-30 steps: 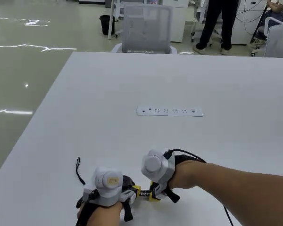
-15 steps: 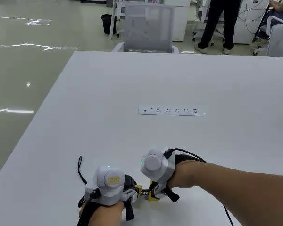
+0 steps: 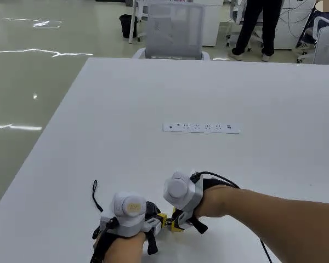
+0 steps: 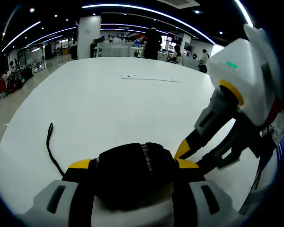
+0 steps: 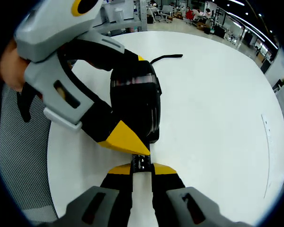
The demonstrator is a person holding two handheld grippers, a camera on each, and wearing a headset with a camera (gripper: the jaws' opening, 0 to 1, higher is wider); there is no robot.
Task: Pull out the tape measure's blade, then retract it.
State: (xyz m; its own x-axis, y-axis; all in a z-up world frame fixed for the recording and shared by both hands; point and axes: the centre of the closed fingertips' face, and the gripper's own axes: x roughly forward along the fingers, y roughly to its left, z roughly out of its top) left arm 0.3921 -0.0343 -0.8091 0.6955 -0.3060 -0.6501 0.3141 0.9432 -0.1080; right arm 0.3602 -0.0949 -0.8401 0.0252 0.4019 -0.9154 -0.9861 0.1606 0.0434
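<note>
A black tape measure (image 4: 132, 172) sits near the table's front edge, clamped between the yellow-tipped jaws of my left gripper (image 4: 132, 163). In the right gripper view the tape measure (image 5: 135, 101) lies just ahead, and my right gripper (image 5: 142, 166) is shut on the tip of its blade (image 5: 142, 161). Very little blade is out. The head view has the left gripper (image 3: 153, 220) and right gripper (image 3: 174, 223) almost touching, with the black case (image 3: 151, 209) between them. Its black wrist strap (image 3: 95, 194) trails to the left on the table.
A white power strip (image 3: 202, 127) lies flat at mid-table. A grey mesh chair (image 3: 172, 28) stands at the white table's (image 3: 153, 98) far edge, with a person (image 3: 257, 22) standing beyond it. The table's left edge (image 3: 44, 137) drops to the shiny floor.
The two grippers have drawn slightly closer, so the stretch of blade between them is a little shorter. The head camera has shifted a bit.
</note>
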